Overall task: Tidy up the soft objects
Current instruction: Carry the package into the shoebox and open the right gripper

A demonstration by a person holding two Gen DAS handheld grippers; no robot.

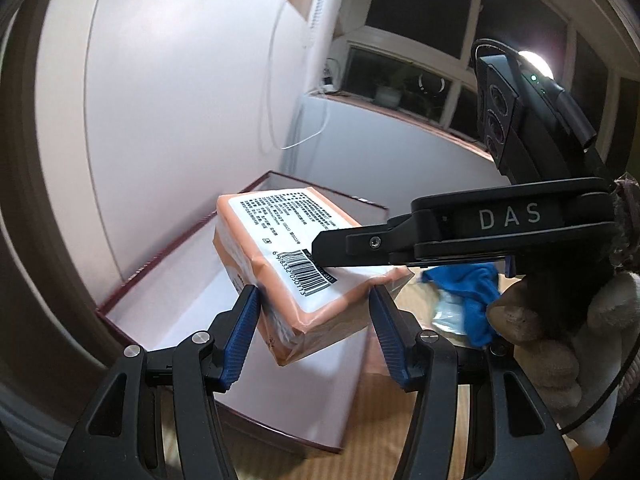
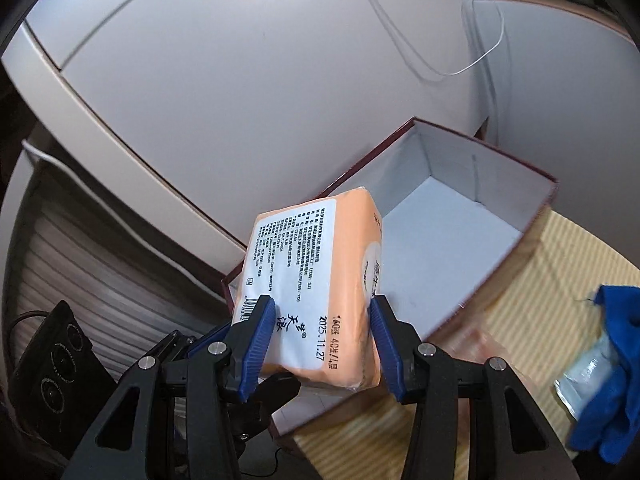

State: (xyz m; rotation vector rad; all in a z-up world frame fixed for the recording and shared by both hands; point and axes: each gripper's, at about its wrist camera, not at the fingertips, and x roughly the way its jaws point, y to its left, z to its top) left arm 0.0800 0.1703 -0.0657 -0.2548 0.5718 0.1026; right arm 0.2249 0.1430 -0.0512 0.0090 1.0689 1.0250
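An orange tissue pack (image 1: 296, 264) with a white printed label is held in the air over an open box (image 1: 168, 304) with dark red walls and a white inside. My left gripper (image 1: 314, 300) has its blue pads on both sides of the pack's near end. My right gripper (image 2: 322, 312) grips the same pack (image 2: 316, 280) across its other end, above the box (image 2: 440, 220). The right gripper's black body (image 1: 480, 220) crosses the left wrist view over the pack.
A blue cloth (image 2: 612, 368) lies on a clear plastic packet (image 2: 584, 372) on the striped mat (image 2: 532, 280) right of the box. A white wall with a hanging cable (image 2: 440, 68) stands behind the box. The cloth also shows in the left wrist view (image 1: 468, 292).
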